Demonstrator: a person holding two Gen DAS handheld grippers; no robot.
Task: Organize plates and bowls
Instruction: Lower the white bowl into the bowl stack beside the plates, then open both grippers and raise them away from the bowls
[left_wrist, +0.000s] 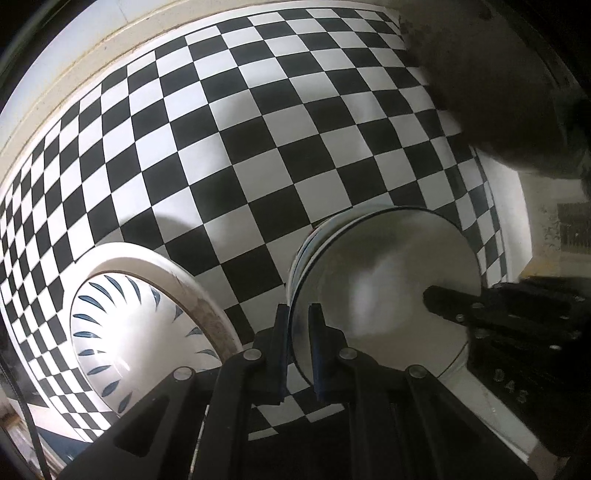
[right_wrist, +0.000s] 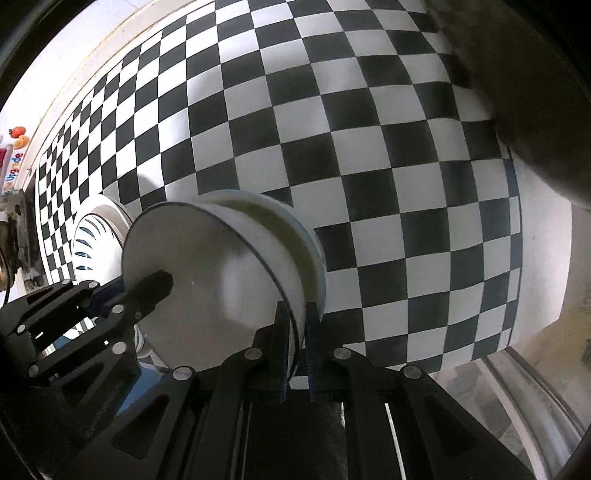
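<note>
Black-and-white checkered cloth (left_wrist: 258, 147) is covering the whole work surface, running out to a pale cream border strip (left_wrist: 74, 62) along the far edge and ending at a plain white margin (right_wrist: 539, 258) on the side nearest the right hand. A large dark blurred shape (left_wrist: 498, 74) is filling the upper right corner of both views; what it is cannot be told.

On the cloth, a wide white plate with blue leaf-shaped dashes around its well (left_wrist: 140, 325) is lying flat, just beside the stack that both tools are holding. That stack is made up of shallow round white bowls with thin dark-blue rims (left_wrist: 388, 295), nested one inside another, with at least two further rims showing behind the front one. It is sitting low over the checkered cloth near the cloth's edge, between the patterned plate and the white margin; whether its base is touching the cloth cannot be told.

The left gripper (left_wrist: 299, 354), black with blue pads, is clenching the rim of the front bowl on one side, one finger inside the wall and one outside. The right gripper (right_wrist: 299, 354) is pinching the opposite rim in the same way, its pads lying against the wall. Each tool is also showing in the other's view, reaching into the bowl from the side.

Small colourful objects (right_wrist: 14, 147) are sitting past the cream border, too small to identify.
</note>
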